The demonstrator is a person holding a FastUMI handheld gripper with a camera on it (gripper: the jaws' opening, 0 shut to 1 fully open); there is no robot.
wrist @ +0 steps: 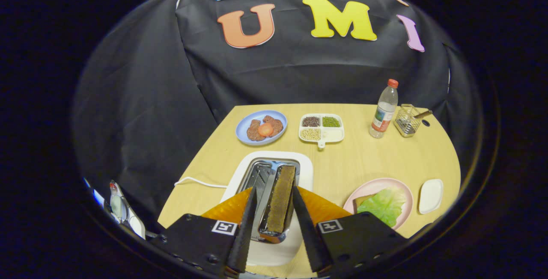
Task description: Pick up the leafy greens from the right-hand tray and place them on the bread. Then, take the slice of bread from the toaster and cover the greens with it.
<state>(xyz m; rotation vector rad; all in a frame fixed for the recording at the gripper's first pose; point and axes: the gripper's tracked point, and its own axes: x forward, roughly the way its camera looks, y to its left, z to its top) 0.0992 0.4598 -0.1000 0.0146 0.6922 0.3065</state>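
Observation:
A white toaster (306, 172) stands on the wooden table (355, 159) right under my gripper (274, 189). A brown slice of bread (280, 200) stands upright in its right slot. My fingers are open and straddle that slice. The right finger lies close along the slice's edge, while the left finger hangs over the other slot with a gap to the slice. To the right, a pink plate (400, 189) carries a slice of bread (361, 201) with leafy greens (385, 205) lying on top. Beyond the plate sits a small white tray (430, 195).
At the back of the table are a blue plate (242, 131) with meat patties and a tomato slice, a divided white dish (322, 135) of beans, a plastic bottle (384, 110) and a wire basket (406, 120). The toaster's white cord (199, 181) runs off to the left.

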